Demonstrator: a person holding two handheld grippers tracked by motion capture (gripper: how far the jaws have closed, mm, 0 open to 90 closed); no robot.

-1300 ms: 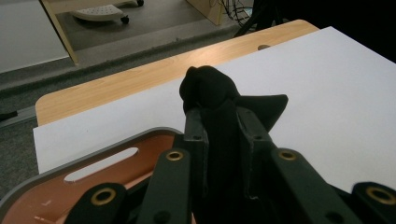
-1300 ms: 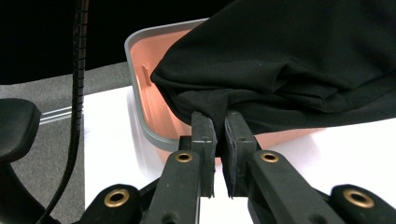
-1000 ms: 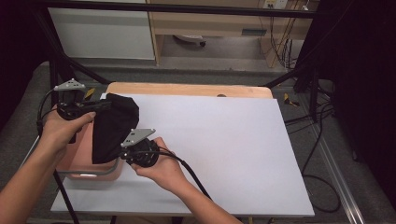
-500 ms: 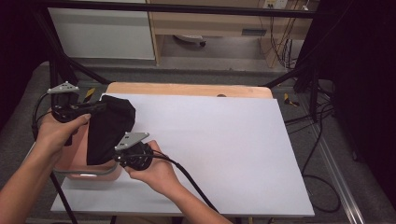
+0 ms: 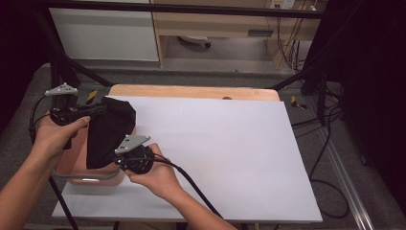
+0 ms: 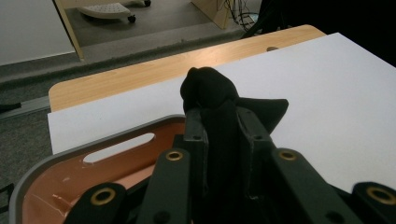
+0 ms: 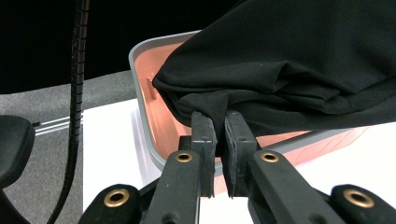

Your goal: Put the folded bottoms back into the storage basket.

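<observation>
A white sheet [image 5: 215, 153] covers most of a light wooden tabletop [image 5: 191, 92], whose bare rounded far edge shows beyond the sheet. Past the table lies grey carpet, with a white cabinet front [image 5: 105, 33] and pale wooden furniture against the back of the room. Black frame poles stand at both sides, and loose cables [image 5: 330, 143] trail across the floor on the right.

At the table's near left corner sits a salmon-pink plastic bin [image 5: 91, 179] with a grey rim and a slot handle in its end wall; in the left gripper view its inside bottom [image 6: 93, 172] looks bare.

A black cloth [image 5: 109, 132] hangs stretched over the bin's right side, held up between the two grippers rather than lying inside. The left gripper [image 5: 98, 109], in the person's left hand [image 5: 55, 136] above the bin's far end, has its jaws clamped on a thick bunch of the cloth [image 6: 219, 121], which bulges out past the tips. The right gripper [image 5: 120, 165], in the right hand [image 5: 155, 177] at the bin's near right side, pinches a thin gathered fold of the cloth [image 7: 280, 79] with its jaws almost together, just above the bin's rim [image 7: 140, 60].
</observation>
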